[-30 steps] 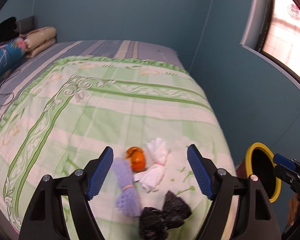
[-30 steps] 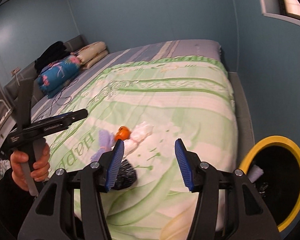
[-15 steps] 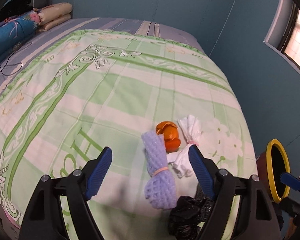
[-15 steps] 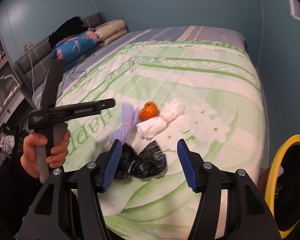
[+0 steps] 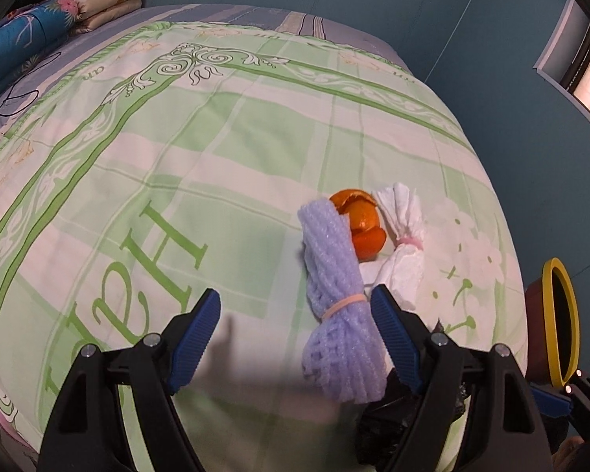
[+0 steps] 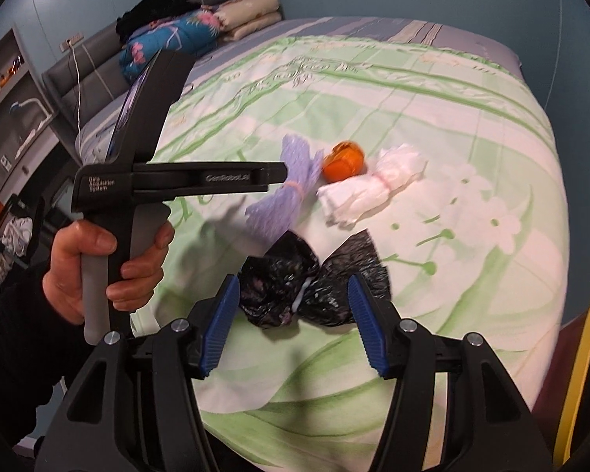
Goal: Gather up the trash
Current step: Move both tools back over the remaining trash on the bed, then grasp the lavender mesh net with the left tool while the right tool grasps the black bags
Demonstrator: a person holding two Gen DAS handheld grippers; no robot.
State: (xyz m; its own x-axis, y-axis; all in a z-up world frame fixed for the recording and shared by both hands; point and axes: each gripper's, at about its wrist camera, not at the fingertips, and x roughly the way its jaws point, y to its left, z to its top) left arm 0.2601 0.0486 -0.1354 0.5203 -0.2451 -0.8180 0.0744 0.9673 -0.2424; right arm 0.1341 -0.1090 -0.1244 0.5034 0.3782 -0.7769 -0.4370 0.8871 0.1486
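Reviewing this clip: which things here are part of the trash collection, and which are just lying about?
Job:
purple foam net bundle
orange peel
white tissue bundle
black plastic bag
yellow-rimmed bin
left gripper, right gripper, both open

Lying about:
blue floral pillow
folded beige bedding
black cable

Left claw [image 5: 295, 338] pitched steeply downward, blue-padded jaws spread wide, pads pressing on nothing. Seen from the right wrist camera, the left hand [image 6: 102, 271] wraps the grey pistol handle, thumb on top, fingers curled round the front, dark sleeve at the wrist. Right claw [image 6: 295, 322] likewise angled down, jaws apart at a moderate gap, having just widened slightly; no pad contact.
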